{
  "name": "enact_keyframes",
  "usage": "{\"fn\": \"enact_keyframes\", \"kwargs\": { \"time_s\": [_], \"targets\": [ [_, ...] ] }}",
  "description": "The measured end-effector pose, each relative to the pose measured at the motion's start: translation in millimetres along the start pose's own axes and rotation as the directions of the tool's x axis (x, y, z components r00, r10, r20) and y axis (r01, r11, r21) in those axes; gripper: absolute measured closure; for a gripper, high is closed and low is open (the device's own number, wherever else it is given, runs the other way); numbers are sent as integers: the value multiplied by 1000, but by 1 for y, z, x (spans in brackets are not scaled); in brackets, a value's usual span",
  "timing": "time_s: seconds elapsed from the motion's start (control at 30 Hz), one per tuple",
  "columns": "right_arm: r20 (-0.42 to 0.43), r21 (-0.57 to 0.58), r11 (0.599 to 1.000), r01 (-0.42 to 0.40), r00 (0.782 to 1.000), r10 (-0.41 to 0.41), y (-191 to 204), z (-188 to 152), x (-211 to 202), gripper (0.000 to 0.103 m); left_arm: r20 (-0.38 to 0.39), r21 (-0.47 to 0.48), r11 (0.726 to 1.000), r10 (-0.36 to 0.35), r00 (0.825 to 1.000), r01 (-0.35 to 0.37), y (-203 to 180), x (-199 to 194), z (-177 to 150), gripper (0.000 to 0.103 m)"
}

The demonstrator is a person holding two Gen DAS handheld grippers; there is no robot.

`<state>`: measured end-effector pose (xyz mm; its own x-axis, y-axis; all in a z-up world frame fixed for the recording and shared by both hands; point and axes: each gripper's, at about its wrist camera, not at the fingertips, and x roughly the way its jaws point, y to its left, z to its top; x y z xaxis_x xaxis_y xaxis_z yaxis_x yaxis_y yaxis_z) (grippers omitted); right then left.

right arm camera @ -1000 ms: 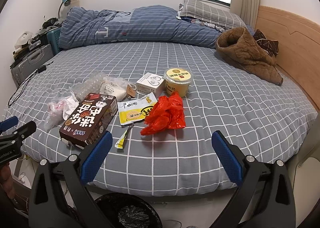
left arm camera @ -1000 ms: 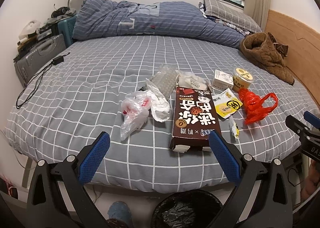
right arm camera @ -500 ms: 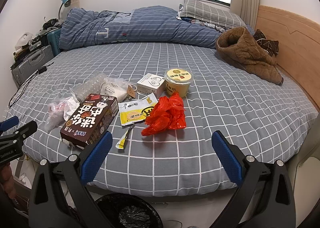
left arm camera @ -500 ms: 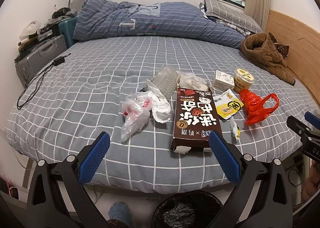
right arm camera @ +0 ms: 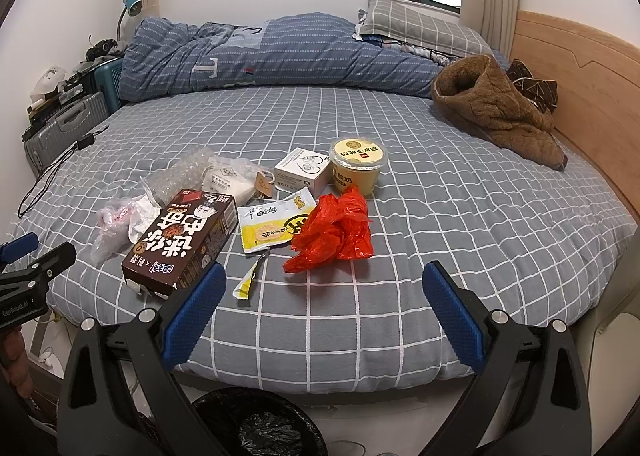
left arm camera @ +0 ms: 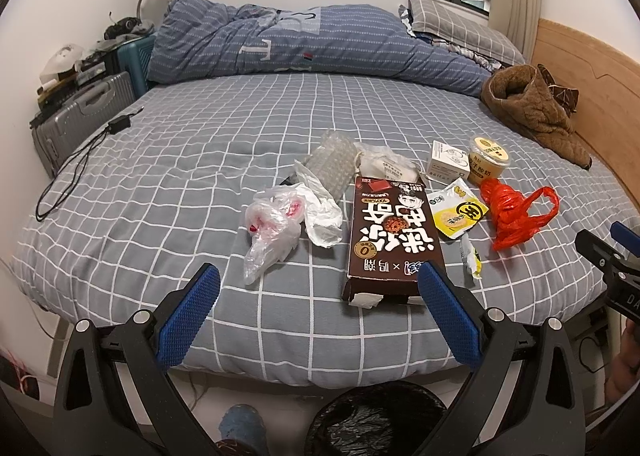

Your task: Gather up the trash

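Note:
Trash lies near the bed's front edge: a brown snack box (left arm camera: 394,238) (right arm camera: 184,240), a clear plastic bag (left arm camera: 272,230) (right arm camera: 112,226), bubble wrap (left arm camera: 332,164), a yellow wrapper (left arm camera: 456,212) (right arm camera: 276,228), a red plastic bag (left arm camera: 516,214) (right arm camera: 334,234), a yellow cup (left arm camera: 488,160) (right arm camera: 358,164) and a small white box (left arm camera: 448,164) (right arm camera: 304,172). My left gripper (left arm camera: 318,308) is open and empty, just short of the brown box. My right gripper (right arm camera: 324,308) is open and empty, in front of the red bag. A black-lined bin (left arm camera: 376,420) (right arm camera: 256,424) stands on the floor below both.
A grey checked bed sheet (left arm camera: 200,160) covers the bed. A blue duvet (left arm camera: 304,44) and pillow lie at the back, a brown jacket (right arm camera: 496,112) by the wooden headboard at right. A cable (left arm camera: 76,164) and suitcases (left arm camera: 76,120) are at left.
Both grippers have edged slightly forward toward the bed. Nothing was taken hold of.

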<state>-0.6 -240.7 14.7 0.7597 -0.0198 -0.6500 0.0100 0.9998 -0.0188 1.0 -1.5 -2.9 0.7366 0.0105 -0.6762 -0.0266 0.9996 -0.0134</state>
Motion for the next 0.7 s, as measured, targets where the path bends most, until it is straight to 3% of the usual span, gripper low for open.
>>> {"fn": "enact_keyframes", "kwargs": {
  "time_s": [0.7],
  "targets": [
    [3,4,1000,3,1000,-3,1,1,0,8,-5,11,1000,-1,1000,1,-3,1,1,6]
  ]
}}
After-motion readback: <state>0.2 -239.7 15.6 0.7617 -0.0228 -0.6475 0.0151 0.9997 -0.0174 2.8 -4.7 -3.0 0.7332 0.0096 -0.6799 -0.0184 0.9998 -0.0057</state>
